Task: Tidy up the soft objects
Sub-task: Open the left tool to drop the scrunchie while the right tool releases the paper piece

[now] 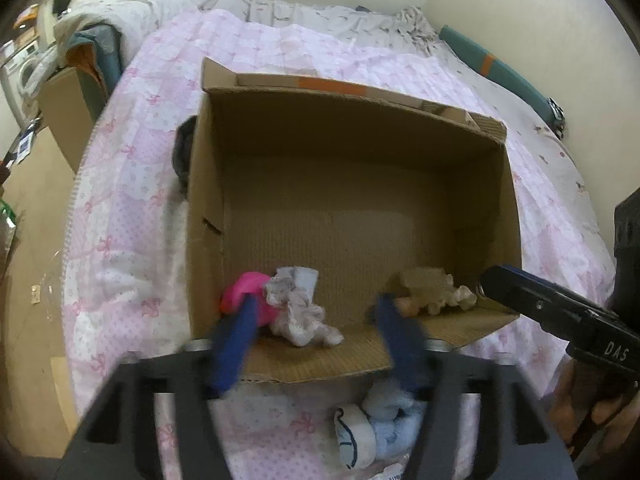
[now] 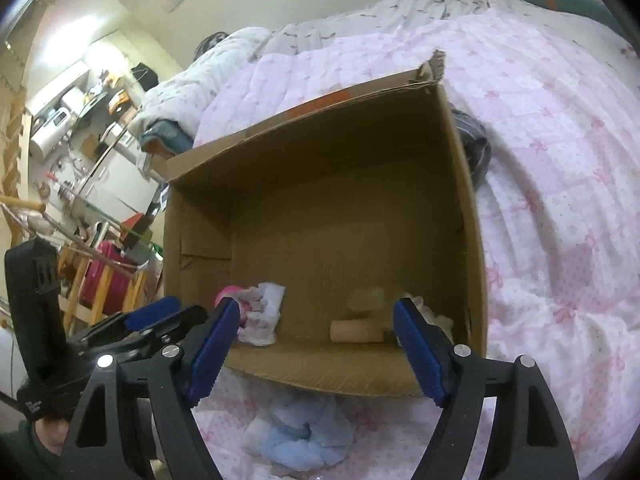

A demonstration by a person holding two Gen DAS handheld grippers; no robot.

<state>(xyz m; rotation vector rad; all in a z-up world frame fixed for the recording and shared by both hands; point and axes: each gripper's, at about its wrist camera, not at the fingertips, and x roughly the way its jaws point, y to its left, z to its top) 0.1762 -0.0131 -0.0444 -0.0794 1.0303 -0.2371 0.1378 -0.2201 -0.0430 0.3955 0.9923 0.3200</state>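
So both my grippers are hanging empty right now, jaws spread wide on each. My left gripper point(image 1: 316, 344) sits over the near edge of the cardboard box point(image 1: 400, 152), and my right gripper point(image 2: 316, 344) is lined up at the same edge just beside it. Inside the box, along the near wall, I've got a pink soft thing point(image 1: 248, 292) pressed up against a crumpled whitish cloth point(image 1: 300, 308) in the left corner, and a pale beige plush point(image 1: 428, 288) over in the right corner. Between them the box floor is bare cardboard. Outside the box, right below its near flap, a light blue plush point(image 2: 304, 432) lies on the bed's pink bow-print quilt point(image 1: 132, 200). Something dark grey point(image 2: 476, 144) is tucked against the box's far outer wall, can't tell what it is.
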